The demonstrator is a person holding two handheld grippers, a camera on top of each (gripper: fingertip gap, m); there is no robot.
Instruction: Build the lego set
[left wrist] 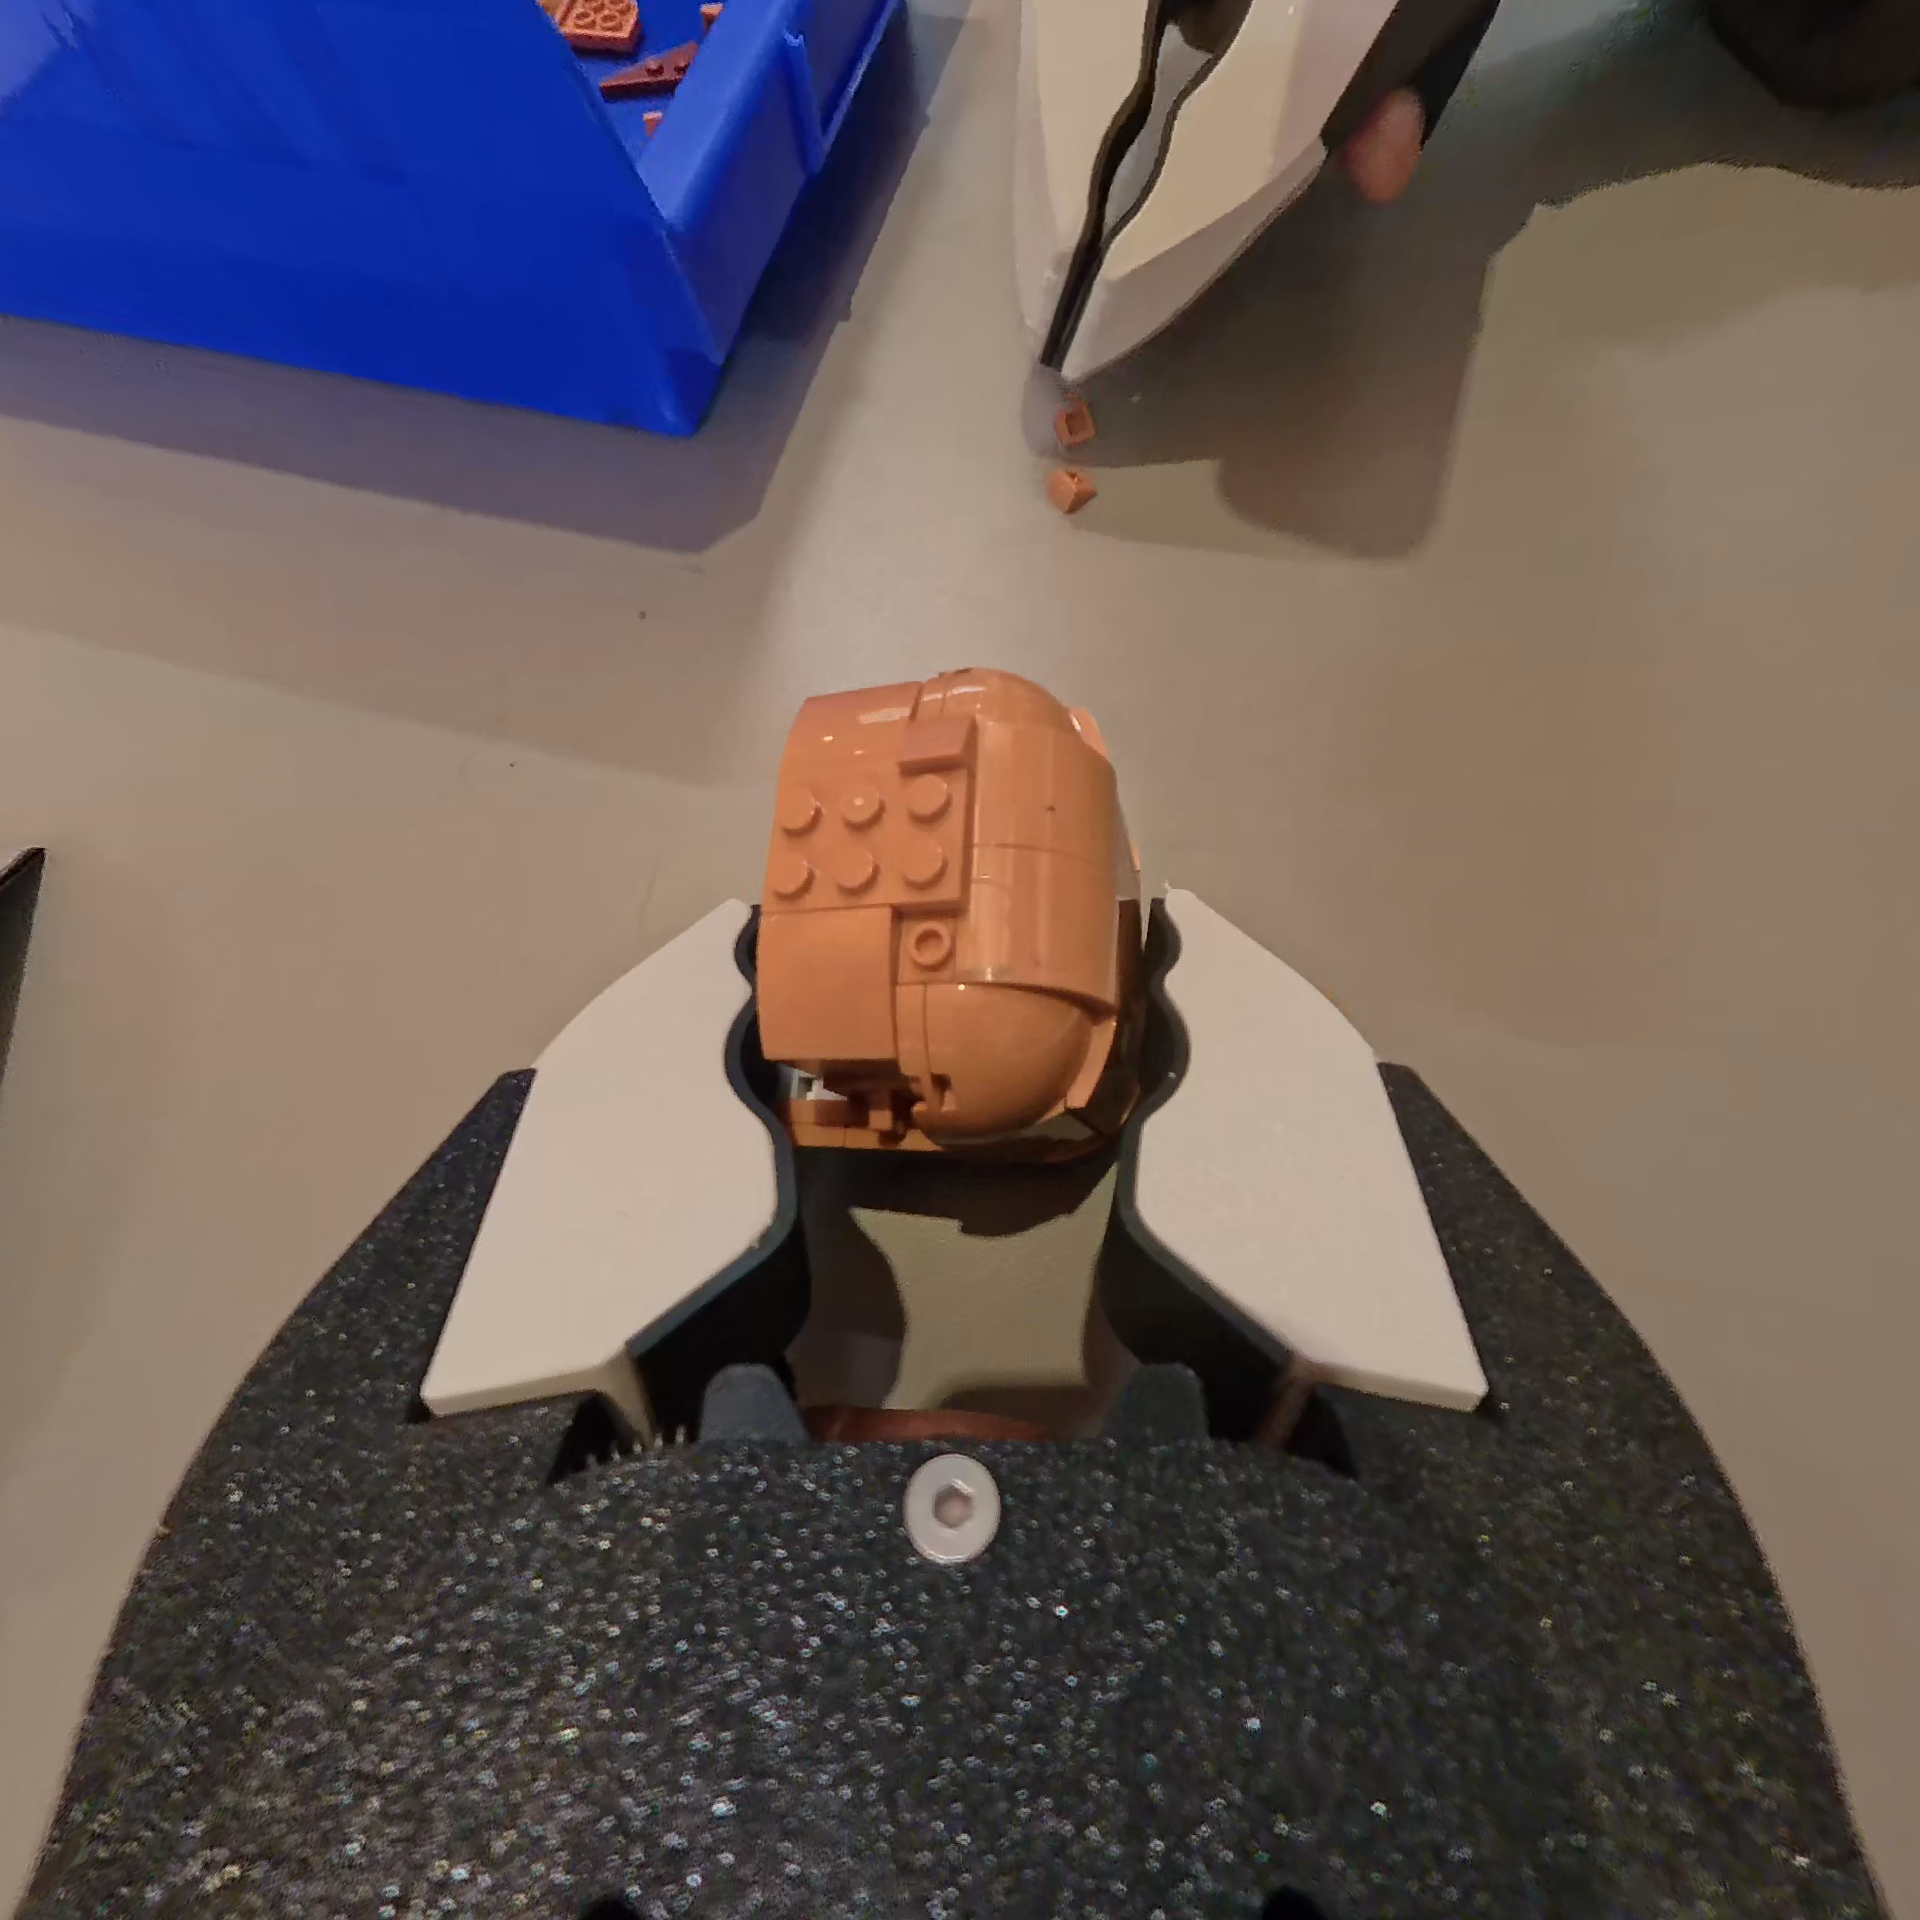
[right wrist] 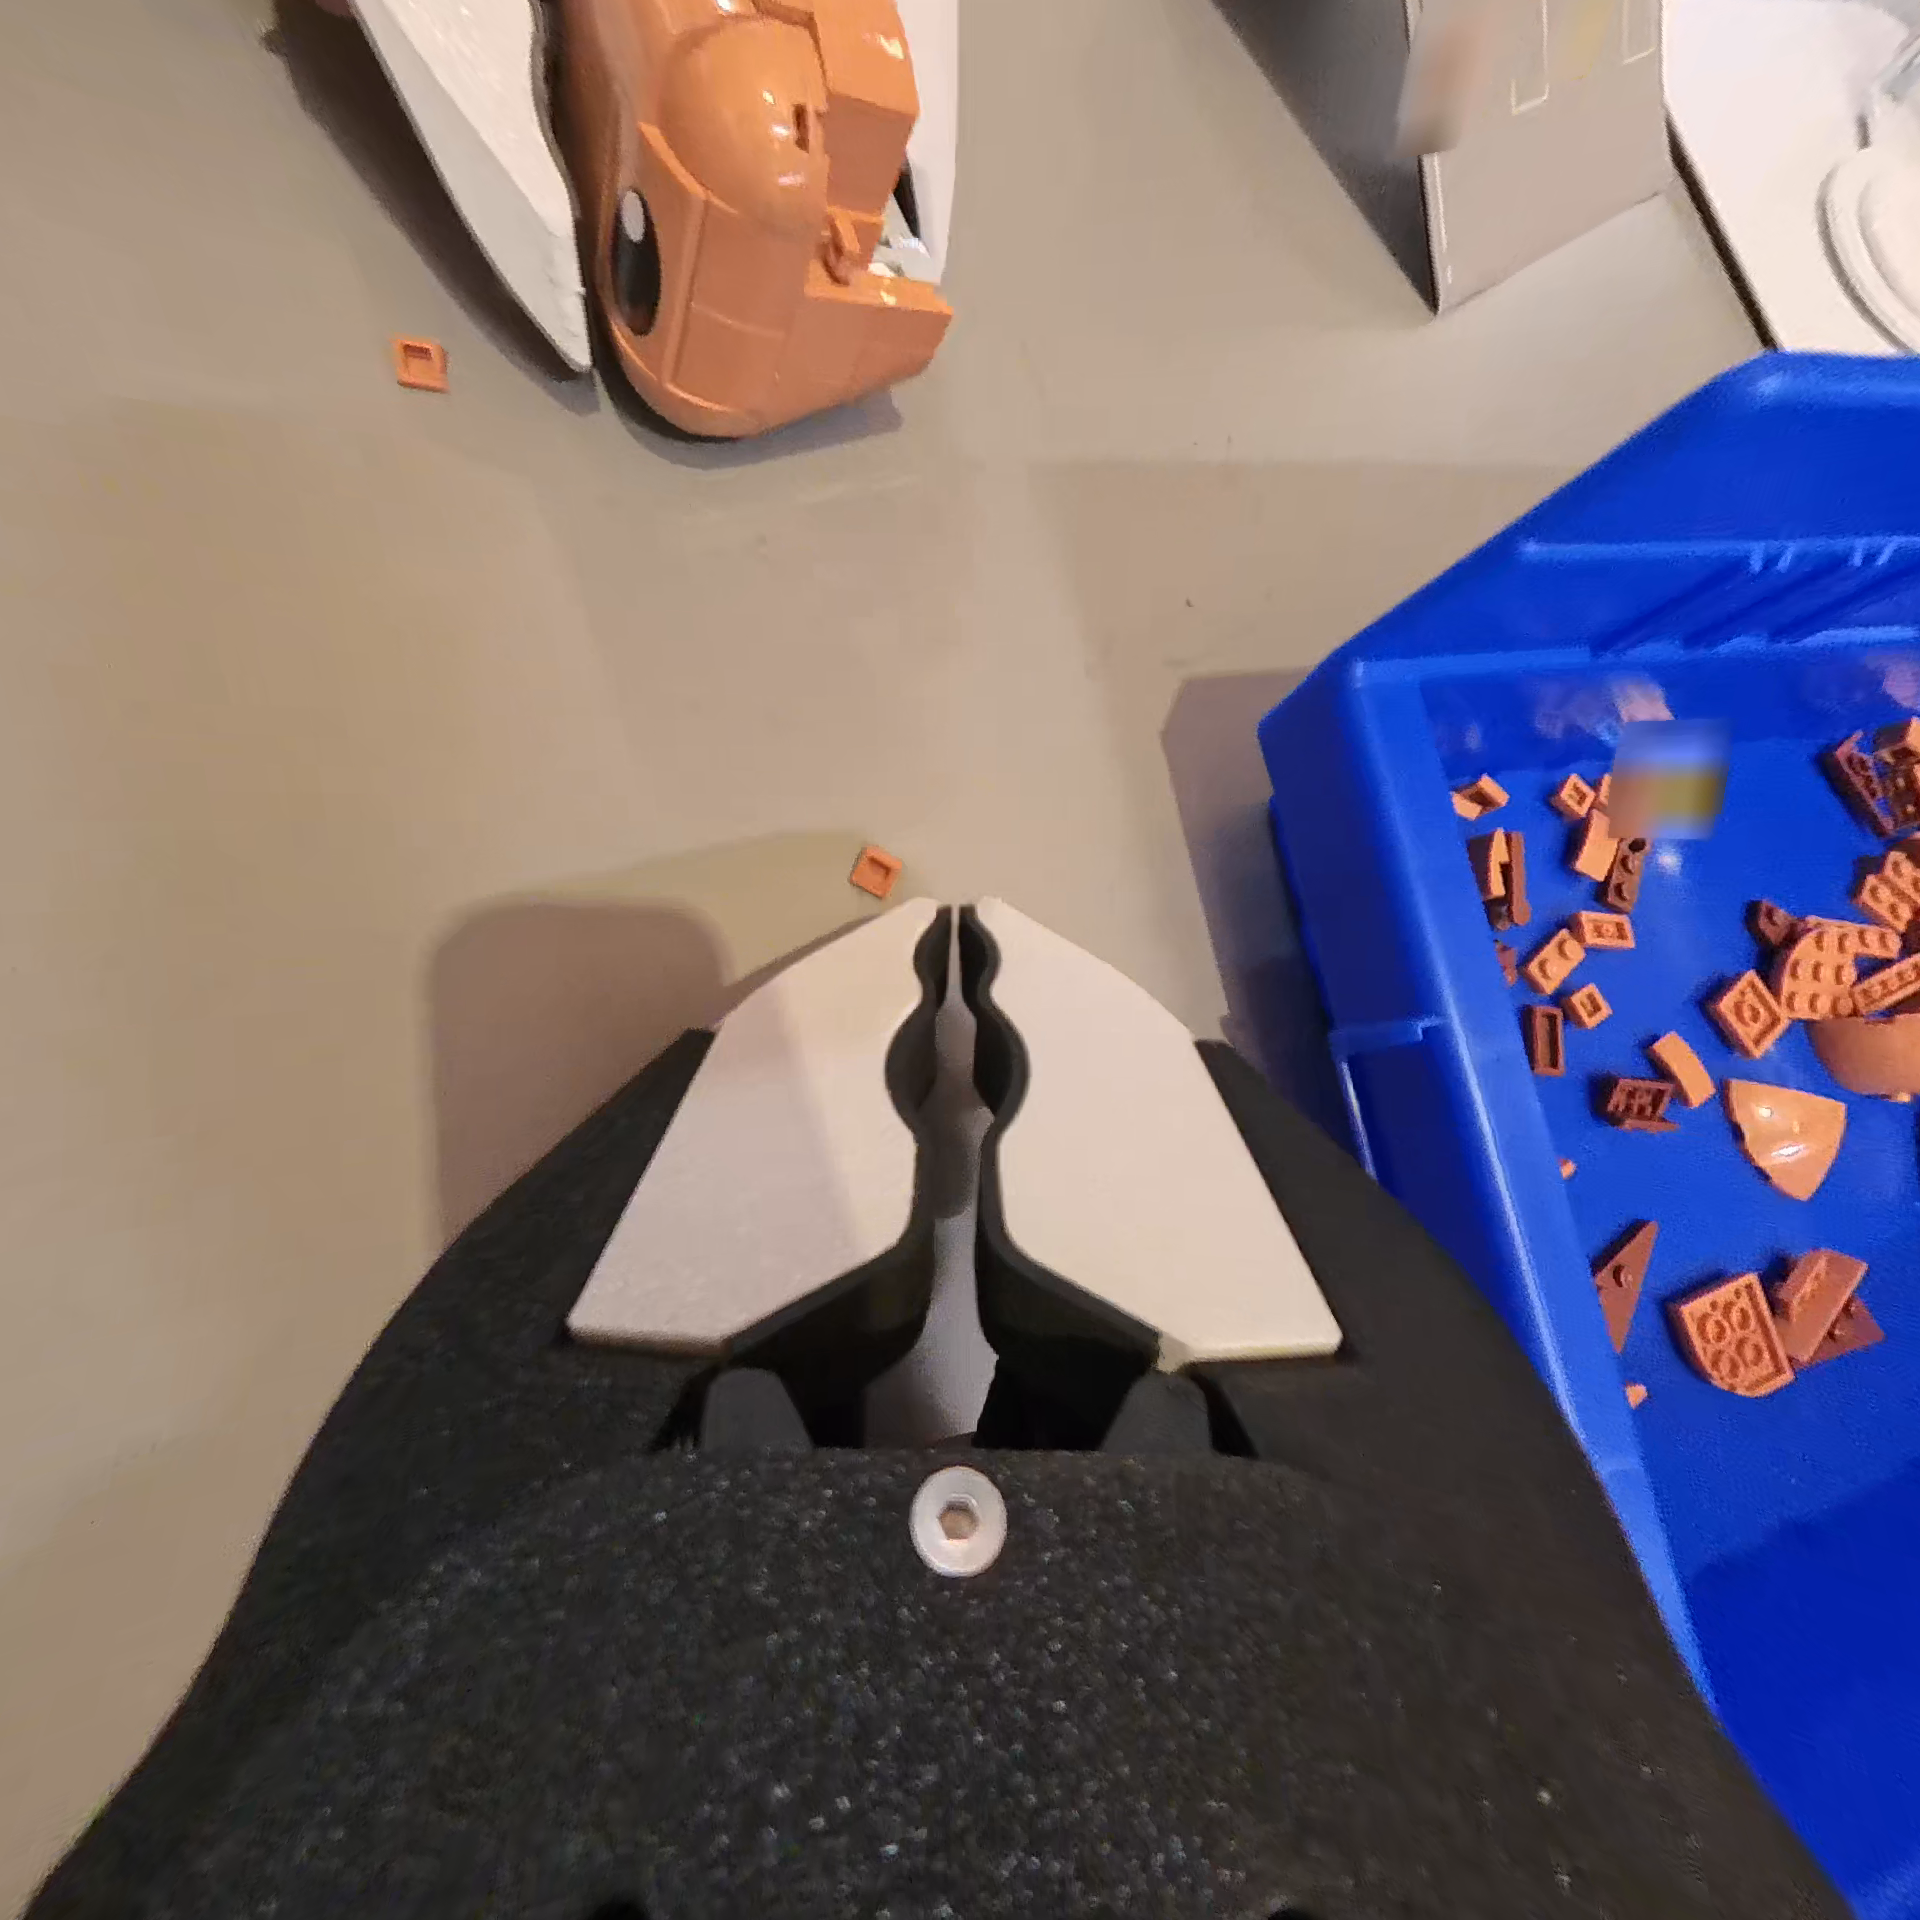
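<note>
My left gripper is shut on a rounded orange lego model, whose studded face points up, and holds it at the grey table. The right wrist view shows the same model between the left gripper's white fingers. My right gripper is shut, and no piece shows between its pads. A small orange tile lies on the table just left of its tips. In the left wrist view the right gripper points down just above a small orange piece; a second piece lies nearer.
A blue bin with several loose orange and brown lego pieces stands to the right of my right gripper; it also shows in the left wrist view. Another orange tile lies beside the left gripper. A grey box stands at the back. Spacing between my two grippers at the tips: around 12 centimeters.
</note>
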